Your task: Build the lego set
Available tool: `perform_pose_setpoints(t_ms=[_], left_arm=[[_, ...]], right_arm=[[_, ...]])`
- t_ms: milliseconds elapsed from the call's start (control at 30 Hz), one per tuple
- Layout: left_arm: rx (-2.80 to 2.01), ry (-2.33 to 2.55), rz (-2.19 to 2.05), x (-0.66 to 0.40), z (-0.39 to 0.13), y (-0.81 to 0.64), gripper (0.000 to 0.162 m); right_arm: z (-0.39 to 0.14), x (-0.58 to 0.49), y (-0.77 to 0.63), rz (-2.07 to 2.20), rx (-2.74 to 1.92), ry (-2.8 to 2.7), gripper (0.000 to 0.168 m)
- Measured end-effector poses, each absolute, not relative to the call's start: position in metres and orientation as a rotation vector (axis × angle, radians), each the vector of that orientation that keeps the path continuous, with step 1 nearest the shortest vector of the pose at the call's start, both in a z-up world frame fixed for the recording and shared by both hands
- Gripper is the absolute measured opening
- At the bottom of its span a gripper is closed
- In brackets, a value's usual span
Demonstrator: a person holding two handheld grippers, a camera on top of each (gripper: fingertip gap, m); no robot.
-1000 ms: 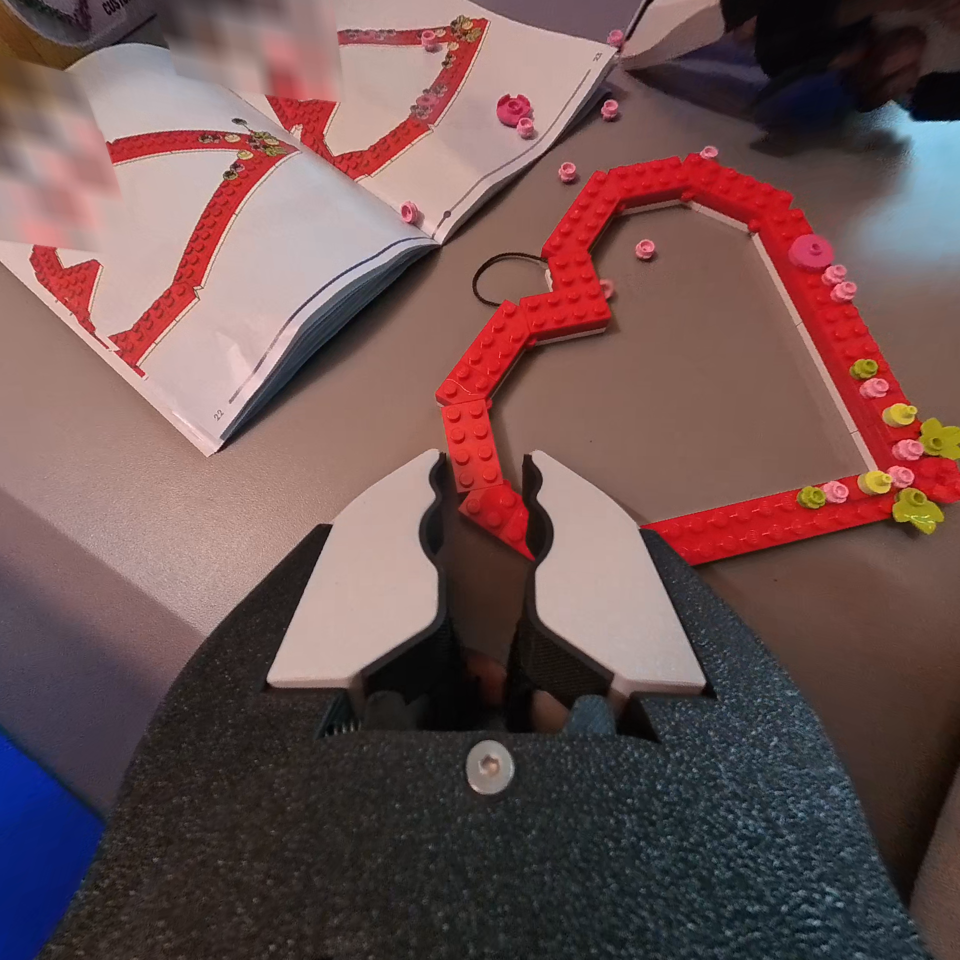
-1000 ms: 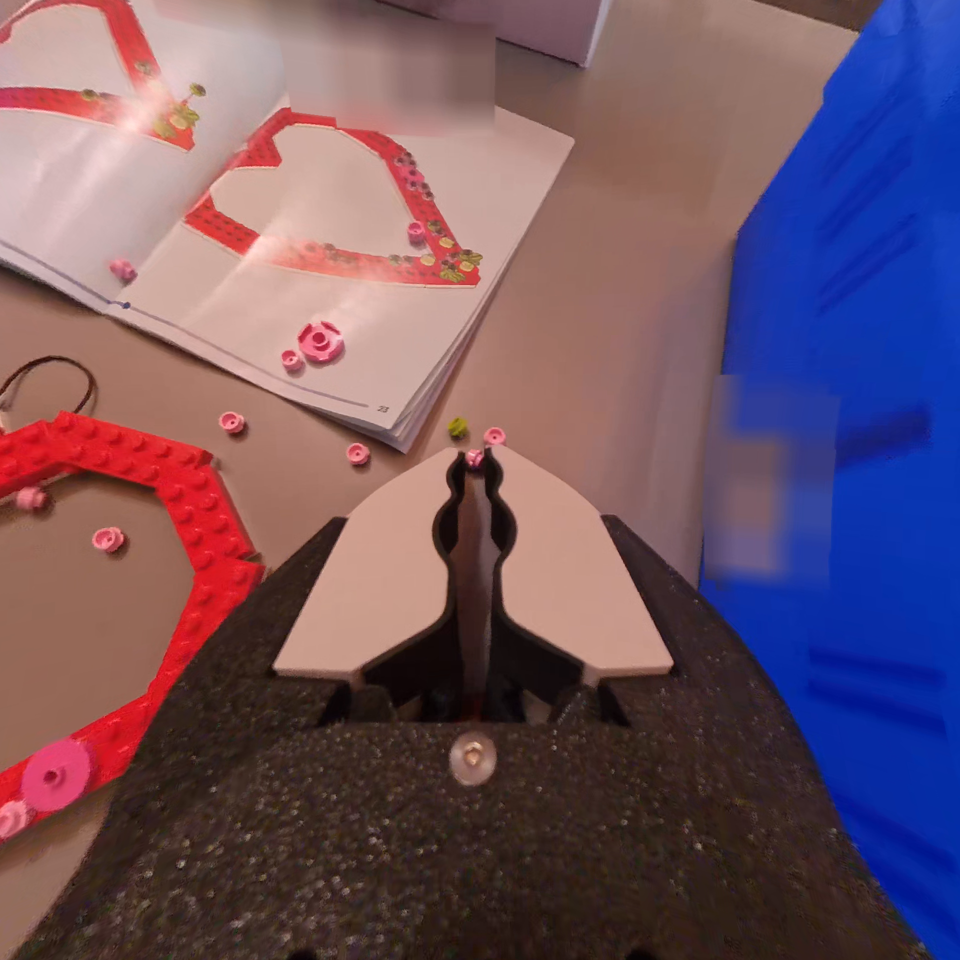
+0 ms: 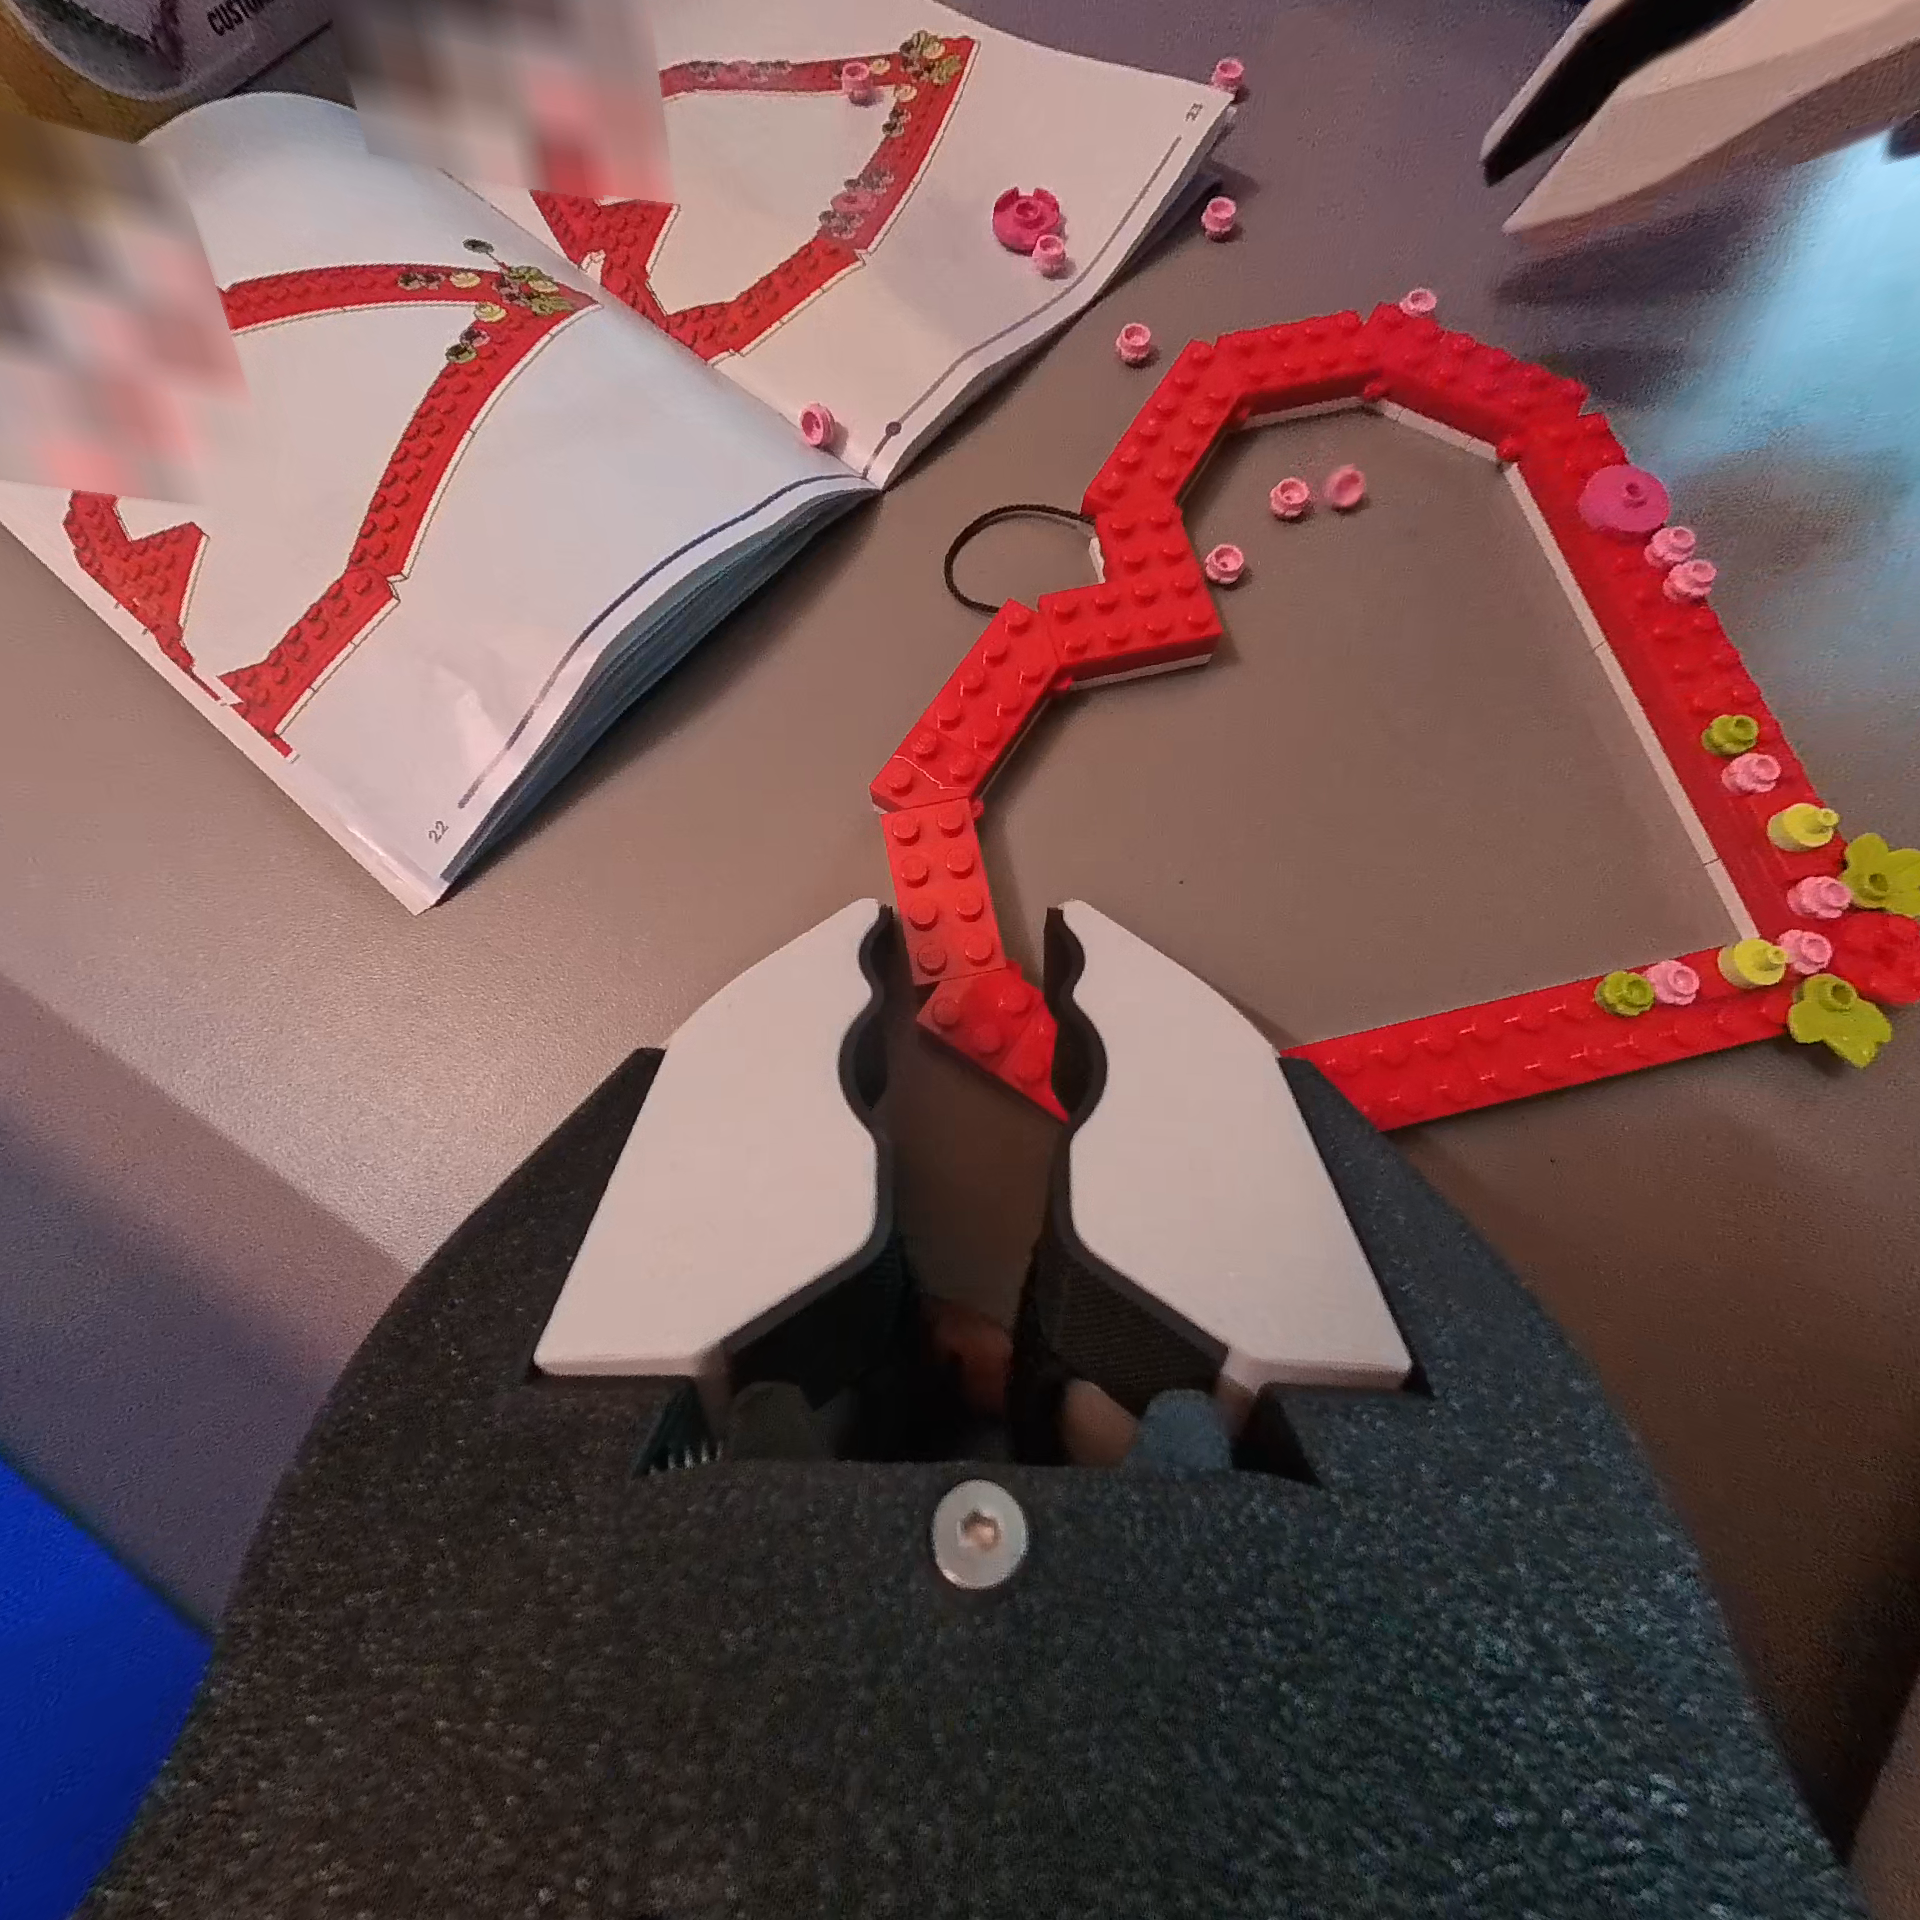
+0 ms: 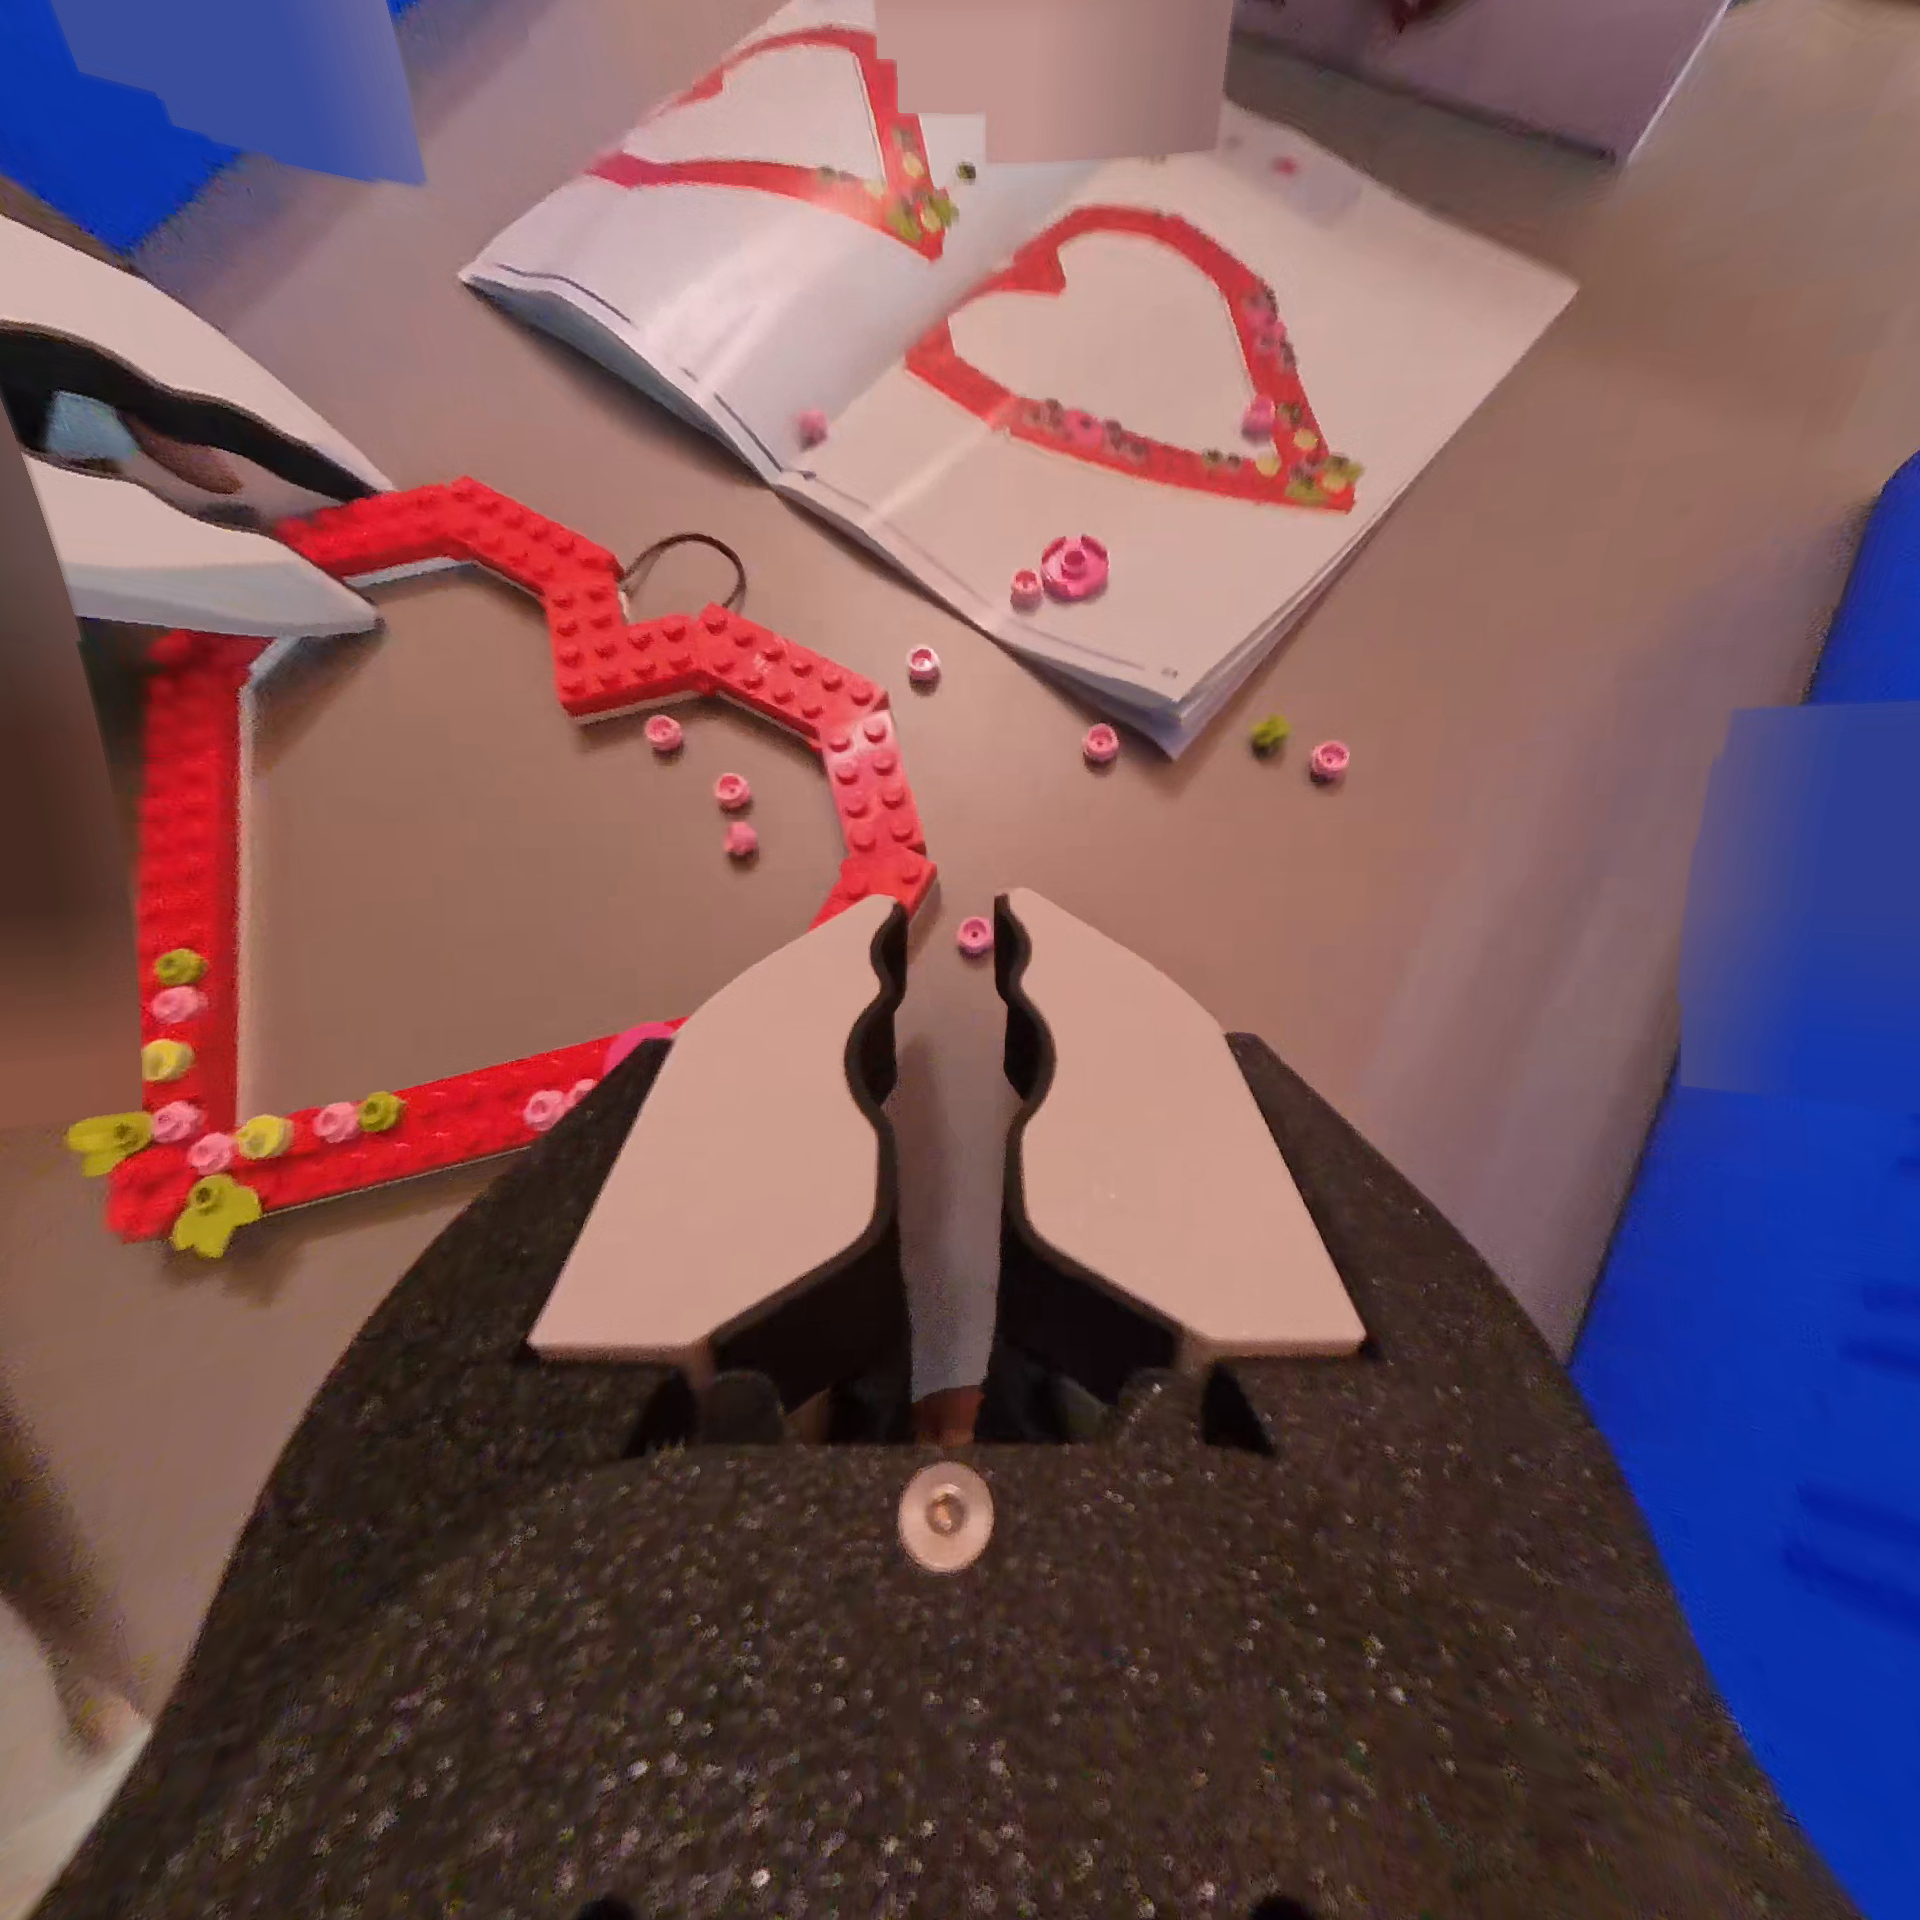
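Observation:
A red lego heart frame (image 3: 1143, 613) lies flat on the grey table, with pink and lime flower studs (image 3: 1751, 774) along its right side and a magenta round piece (image 3: 1621, 499) on it. My left gripper (image 3: 966, 920) is shut on the frame's near corner. In the right wrist view the frame (image 4: 665, 655) lies to the left. My right gripper (image 4: 951, 914) is open and empty beside the frame's outer edge. A small pink stud (image 4: 974, 935) lies on the table just beyond its tips. Three loose pink studs (image 4: 732, 790) lie inside the frame.
An open instruction booklet (image 3: 623, 520) lies at the back left, with a magenta round piece (image 3: 1025, 216) and pink studs on it. More pink studs (image 4: 1099, 741) and a lime one (image 4: 1268, 732) lie by the booklet. A blue object (image 4: 1766, 1143) stands on the right. The left gripper's tips are roughly 20 cm from the right gripper's. The magenta round piece (image 3: 1621, 499) is about 6 cm from my right fingertips and 15 cm from my left.
My right gripper has swung left to the heart frame and opened, letting go of its small pink stud. One more pink stud now lies inside the frame. The left gripper has not moved.

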State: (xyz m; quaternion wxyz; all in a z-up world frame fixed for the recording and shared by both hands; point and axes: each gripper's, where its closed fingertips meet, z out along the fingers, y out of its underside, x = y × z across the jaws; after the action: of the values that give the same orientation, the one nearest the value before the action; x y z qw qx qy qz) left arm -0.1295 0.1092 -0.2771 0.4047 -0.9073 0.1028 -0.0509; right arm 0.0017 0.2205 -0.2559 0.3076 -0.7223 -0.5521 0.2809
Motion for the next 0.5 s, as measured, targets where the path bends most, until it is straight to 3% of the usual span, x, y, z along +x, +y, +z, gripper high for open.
perform_pose_setpoints(t_ms=[233,400,433,500], left_arm=[[-2.290,0.259,-0.130,-0.129,-0.277,0.109,0.027],[-2.291,0.258,-0.132,-0.129,-0.277,0.109,0.027],[-2.291,0.258,-0.131,-0.129,-0.277,0.109,0.027],[-2.291,0.258,-0.131,-0.129,-0.277,0.109,0.027]], right_arm=[[-0.280,-0.003,0.229,0.686,-1.959,-1.490,0.008],[-0.244,-0.029,0.197,0.884,-1.751,-1.543,0.008],[-0.247,-0.032,0.184,0.903,-1.736,-1.619,0.010],[-0.259,-0.034,0.176,0.849,-1.752,-1.716,0.035]])
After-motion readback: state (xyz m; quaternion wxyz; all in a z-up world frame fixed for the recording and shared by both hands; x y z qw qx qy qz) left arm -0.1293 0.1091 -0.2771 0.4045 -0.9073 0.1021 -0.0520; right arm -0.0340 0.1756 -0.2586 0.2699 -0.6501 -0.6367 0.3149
